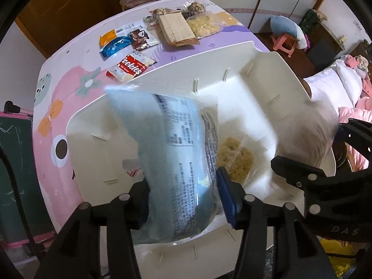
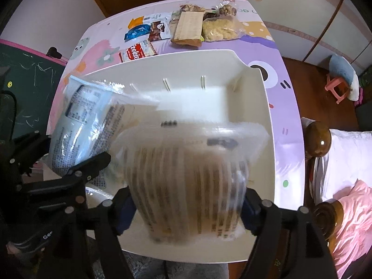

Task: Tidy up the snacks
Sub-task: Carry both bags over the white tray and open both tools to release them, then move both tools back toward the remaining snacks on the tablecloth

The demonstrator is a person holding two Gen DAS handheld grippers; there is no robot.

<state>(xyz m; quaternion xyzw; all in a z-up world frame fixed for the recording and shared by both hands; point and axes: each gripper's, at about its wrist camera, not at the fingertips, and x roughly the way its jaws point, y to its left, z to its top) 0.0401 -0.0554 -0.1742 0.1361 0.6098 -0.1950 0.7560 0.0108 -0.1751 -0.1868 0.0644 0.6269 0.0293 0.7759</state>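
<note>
A white plastic bin (image 1: 232, 74) (image 2: 255, 88) stands at the near end of the table. My left gripper (image 1: 183, 200) is shut on a pale blue printed snack bag (image 1: 176, 153) and holds it over the bin's left part; the bag also shows in the right wrist view (image 2: 79, 123). My right gripper (image 2: 188, 207) is shut on a clear bag of brown biscuits (image 2: 190, 181), blurred, over the bin. A clear bag of yellow noodle snack (image 1: 234, 158) lies inside the bin.
Farther along the cartoon-print table (image 1: 60, 93) lie a red cookies pack (image 1: 130, 67), a blue packet (image 1: 116, 46), a brown cracker pack (image 1: 177, 29) and a yellow snack bag (image 1: 204, 24). A bed (image 2: 348, 162) is at the right, a chalkboard (image 2: 30, 86) at the left.
</note>
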